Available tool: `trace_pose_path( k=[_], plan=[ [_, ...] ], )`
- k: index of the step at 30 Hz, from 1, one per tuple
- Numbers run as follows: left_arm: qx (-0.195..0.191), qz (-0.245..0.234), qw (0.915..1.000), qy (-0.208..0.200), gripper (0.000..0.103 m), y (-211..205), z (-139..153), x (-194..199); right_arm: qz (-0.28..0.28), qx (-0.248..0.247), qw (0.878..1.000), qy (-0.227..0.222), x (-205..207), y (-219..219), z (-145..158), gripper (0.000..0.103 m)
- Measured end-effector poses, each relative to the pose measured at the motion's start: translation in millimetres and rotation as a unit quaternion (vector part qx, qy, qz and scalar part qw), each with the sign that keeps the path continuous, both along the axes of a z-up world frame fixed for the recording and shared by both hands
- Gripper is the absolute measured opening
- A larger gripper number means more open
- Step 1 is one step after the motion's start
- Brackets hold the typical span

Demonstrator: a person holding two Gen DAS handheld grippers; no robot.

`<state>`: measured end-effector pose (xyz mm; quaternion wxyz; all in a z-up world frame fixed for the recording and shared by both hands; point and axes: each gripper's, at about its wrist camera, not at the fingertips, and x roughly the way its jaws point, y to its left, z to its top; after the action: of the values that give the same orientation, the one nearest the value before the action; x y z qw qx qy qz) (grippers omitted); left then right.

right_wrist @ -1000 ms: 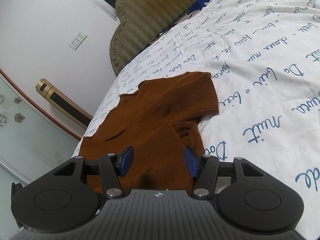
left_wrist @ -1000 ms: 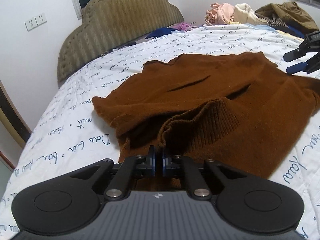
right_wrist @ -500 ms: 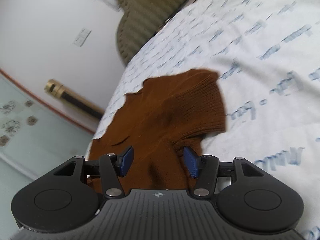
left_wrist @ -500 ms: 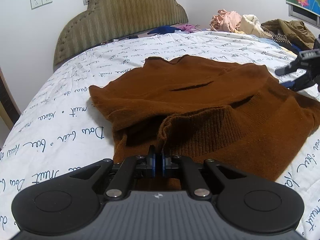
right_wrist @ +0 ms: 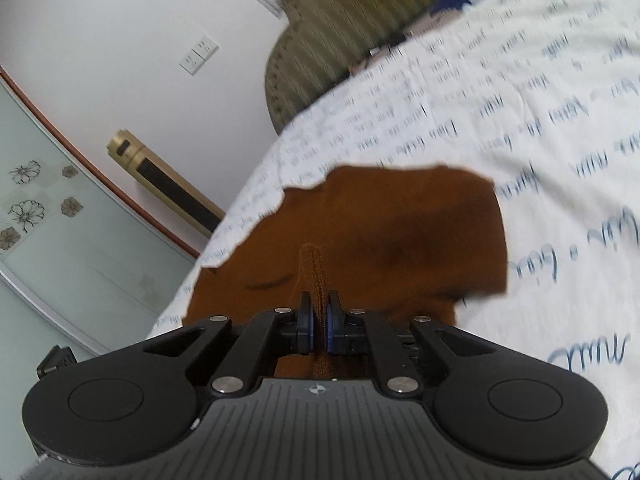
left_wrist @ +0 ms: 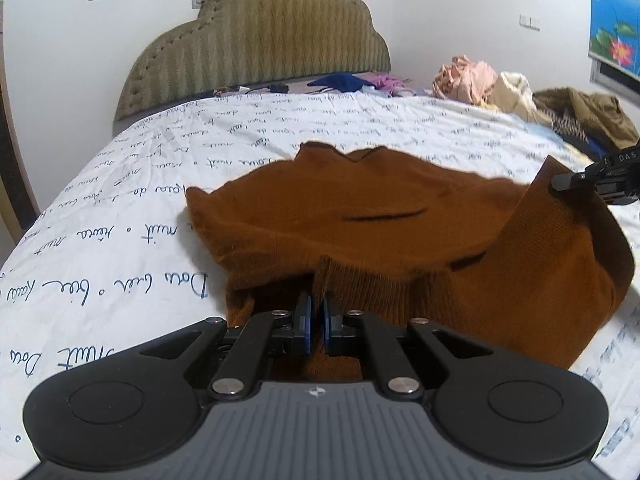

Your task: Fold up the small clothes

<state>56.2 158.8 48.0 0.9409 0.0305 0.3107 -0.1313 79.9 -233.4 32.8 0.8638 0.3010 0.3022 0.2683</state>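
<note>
A brown knit sweater lies spread on the white bedspread with blue handwriting. My left gripper is shut on the ribbed hem at the sweater's near edge. In the right wrist view the sweater fills the middle, and my right gripper is shut on a pinched ridge of its knit. The right gripper also shows at the right edge of the left wrist view, lifting the sweater's right side into a raised flap.
A padded olive headboard stands at the bed's far end. A heap of pink, cream and brown clothes lies at the far right, blue and purple items by the headboard. A gold-and-black column stands beyond the bed's left side.
The right gripper closed on a fold of the sweater and raised it, so the right side now stands up as a flap. The left gripper kept its grip and rolled slightly.
</note>
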Motion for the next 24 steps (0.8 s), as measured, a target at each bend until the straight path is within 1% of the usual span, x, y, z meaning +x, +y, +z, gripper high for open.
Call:
trace_pose_path(
  k=[5,6,8,10,11,13,14,16,19,20,22,24],
  plan=[
    [-0.004,-0.004,1.0,-0.004,0.006,-2,6,4,-0.01,-0.015,1.0,-0.008,7,6,9,0.012],
    [0.001,-0.007,1.0,-0.001,0.006,-3,6,5,-0.012,-0.018,1.0,-0.009,8,6,9,0.012],
    [0.029,-0.023,0.999,0.025,0.006,-9,1,9,-0.009,-0.023,1.0,-0.009,9,8,9,0.012],
    [0.055,-0.024,0.9975,0.037,0.007,-13,-5,9,-0.001,-0.037,0.999,-0.008,9,10,8,0.012],
    [0.072,-0.028,0.9965,0.033,0.007,-17,-8,8,0.003,-0.046,0.999,-0.007,8,12,7,0.012],
    [0.097,-0.032,0.9945,0.023,0.008,-22,-11,5,0.006,-0.044,0.999,-0.003,7,13,5,0.012],
    [0.1,-0.033,0.9943,0.02,0.011,-24,-12,5,0.006,-0.042,0.999,-0.001,7,13,3,0.012],
    [0.088,-0.039,0.9953,0.015,0.011,-23,-13,7,0.004,-0.04,0.999,0.002,6,12,1,0.012],
    [0.047,-0.029,0.998,0.032,0.011,-16,-16,20,0.007,-0.039,0.999,0.008,6,14,-1,0.012],
    [0.033,-0.025,0.9985,0.037,0.006,-12,-17,24,0.007,-0.039,0.999,0.008,6,15,-2,0.012],
    [0.025,-0.016,0.9983,0.05,0.005,-9,-19,30,0.004,-0.034,0.999,0.011,5,15,-3,0.012],
    [0.027,-0.01,0.9988,0.039,0.004,-11,-17,26,-0.004,-0.037,0.999,0.013,5,15,-4,0.012]
  ],
)
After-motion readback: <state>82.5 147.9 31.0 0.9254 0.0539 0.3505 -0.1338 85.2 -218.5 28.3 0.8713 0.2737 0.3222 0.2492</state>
